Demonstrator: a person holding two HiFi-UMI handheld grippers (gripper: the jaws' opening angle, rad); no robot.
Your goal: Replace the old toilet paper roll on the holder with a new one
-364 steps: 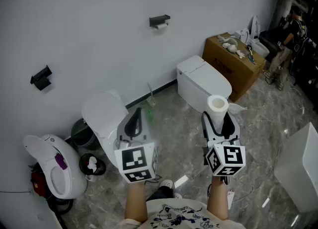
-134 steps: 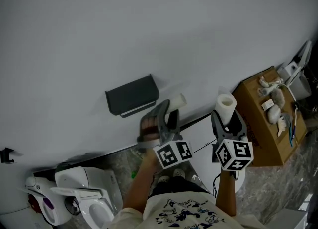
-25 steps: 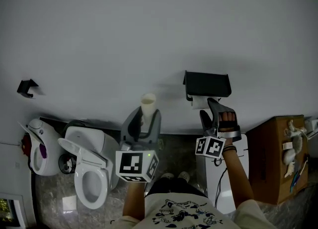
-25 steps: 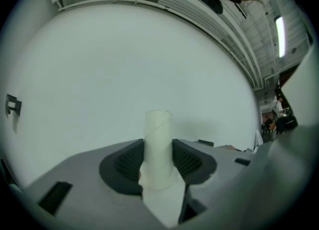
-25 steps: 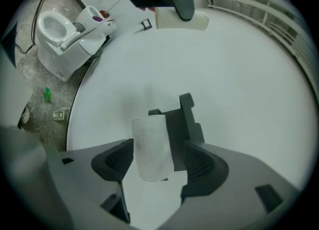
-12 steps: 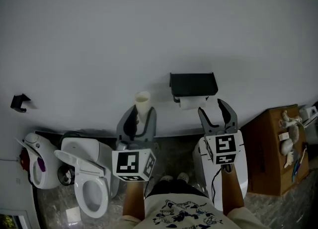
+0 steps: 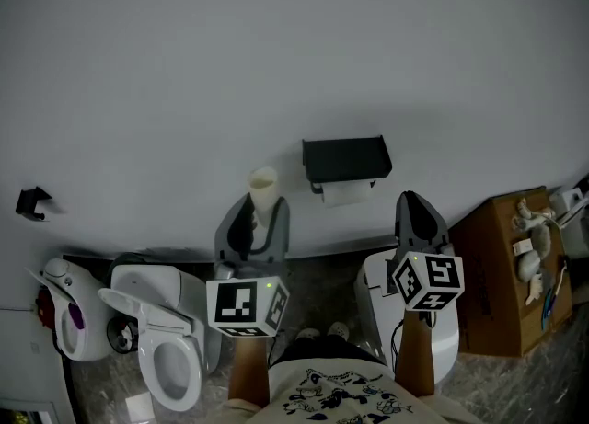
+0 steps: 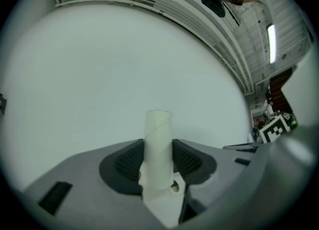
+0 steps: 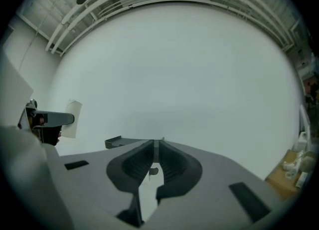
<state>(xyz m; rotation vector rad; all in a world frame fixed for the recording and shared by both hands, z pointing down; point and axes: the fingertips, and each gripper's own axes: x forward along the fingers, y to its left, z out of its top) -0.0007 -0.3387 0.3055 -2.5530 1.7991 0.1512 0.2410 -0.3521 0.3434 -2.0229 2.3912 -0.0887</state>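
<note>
Right of the black wall-mounted holder, the right gripper has backed off, rolled upright, jaws closing empty; the left gripper clamps a pale cardboard tube.

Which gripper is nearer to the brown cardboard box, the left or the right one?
Right. The right gripper, jaws closing on nothing, is just left of the box; the left gripper, gripping the empty tube, is farther left.
</note>
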